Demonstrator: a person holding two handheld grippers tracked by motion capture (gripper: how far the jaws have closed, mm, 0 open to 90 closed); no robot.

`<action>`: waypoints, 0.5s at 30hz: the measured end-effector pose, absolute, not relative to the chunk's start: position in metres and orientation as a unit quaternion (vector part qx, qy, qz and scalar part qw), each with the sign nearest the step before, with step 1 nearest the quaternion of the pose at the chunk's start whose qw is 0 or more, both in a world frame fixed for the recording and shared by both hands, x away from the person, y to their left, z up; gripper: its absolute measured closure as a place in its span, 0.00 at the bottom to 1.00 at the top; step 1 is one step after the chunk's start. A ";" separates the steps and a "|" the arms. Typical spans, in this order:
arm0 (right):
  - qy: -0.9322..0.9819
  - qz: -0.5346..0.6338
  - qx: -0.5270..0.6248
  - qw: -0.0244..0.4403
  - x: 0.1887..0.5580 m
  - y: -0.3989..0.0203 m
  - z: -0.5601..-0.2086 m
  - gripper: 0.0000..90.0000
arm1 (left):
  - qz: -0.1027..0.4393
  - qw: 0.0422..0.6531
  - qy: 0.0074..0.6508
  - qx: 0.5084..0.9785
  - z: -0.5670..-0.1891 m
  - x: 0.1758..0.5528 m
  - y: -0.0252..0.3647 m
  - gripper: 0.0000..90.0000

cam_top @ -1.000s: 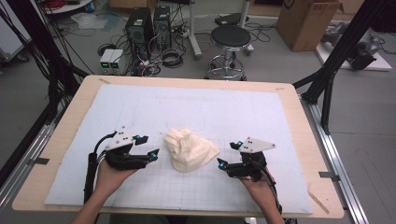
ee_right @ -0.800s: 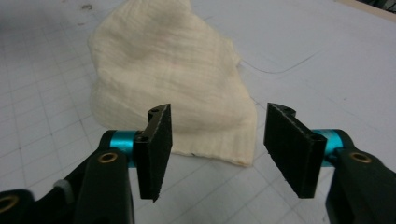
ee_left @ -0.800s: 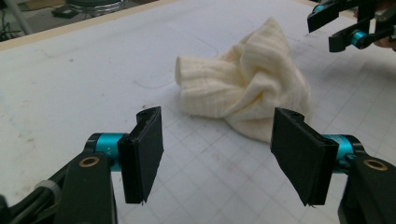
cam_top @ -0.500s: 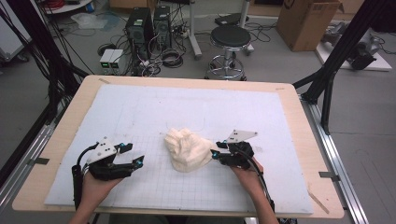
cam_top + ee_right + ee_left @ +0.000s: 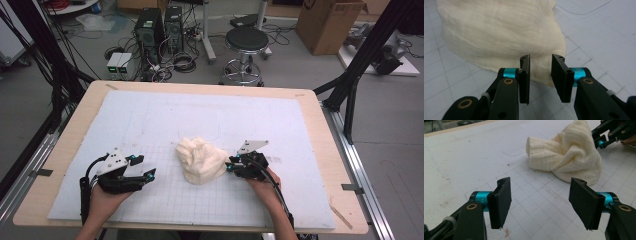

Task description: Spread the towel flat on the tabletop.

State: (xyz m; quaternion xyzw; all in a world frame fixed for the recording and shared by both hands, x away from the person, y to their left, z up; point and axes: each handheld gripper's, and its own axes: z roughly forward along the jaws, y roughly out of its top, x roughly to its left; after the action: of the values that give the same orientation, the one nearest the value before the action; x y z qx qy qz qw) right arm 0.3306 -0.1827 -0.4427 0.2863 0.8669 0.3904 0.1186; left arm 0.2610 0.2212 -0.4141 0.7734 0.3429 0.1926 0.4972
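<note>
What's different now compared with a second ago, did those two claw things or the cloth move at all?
The right gripper slid in to the edge of the crumpled cream cloth, and its jaws have just been closing, with cloth edge between them, not yet pinched. The left gripper drew back toward the table's near-left side, jaws wide open and apart from the cloth. The cloth lies where it was.

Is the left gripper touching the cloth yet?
No. In the left gripper view the left gripper stands open over bare mat, with the cloth farther ahead.
</note>
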 end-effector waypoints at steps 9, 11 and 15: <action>0.867 0.390 0.291 0.105 0.331 -0.184 -0.443 0.96 | 0.194 0.485 0.340 0.782 -0.417 0.262 0.219 0.39; 0.870 0.387 0.288 0.106 0.330 -0.184 -0.442 0.98 | 0.193 0.487 0.341 0.781 -0.417 0.261 0.220 0.39; 0.871 0.385 0.286 0.105 0.325 -0.187 -0.436 0.99 | 0.195 0.486 0.339 0.782 -0.416 0.260 0.221 0.39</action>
State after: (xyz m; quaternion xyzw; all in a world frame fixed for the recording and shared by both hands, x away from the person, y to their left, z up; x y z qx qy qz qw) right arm 0.3246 -0.1873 -0.4362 0.2858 0.8712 0.3851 0.1051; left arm 0.2599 0.2208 -0.4163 0.7816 0.3392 0.1946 0.4860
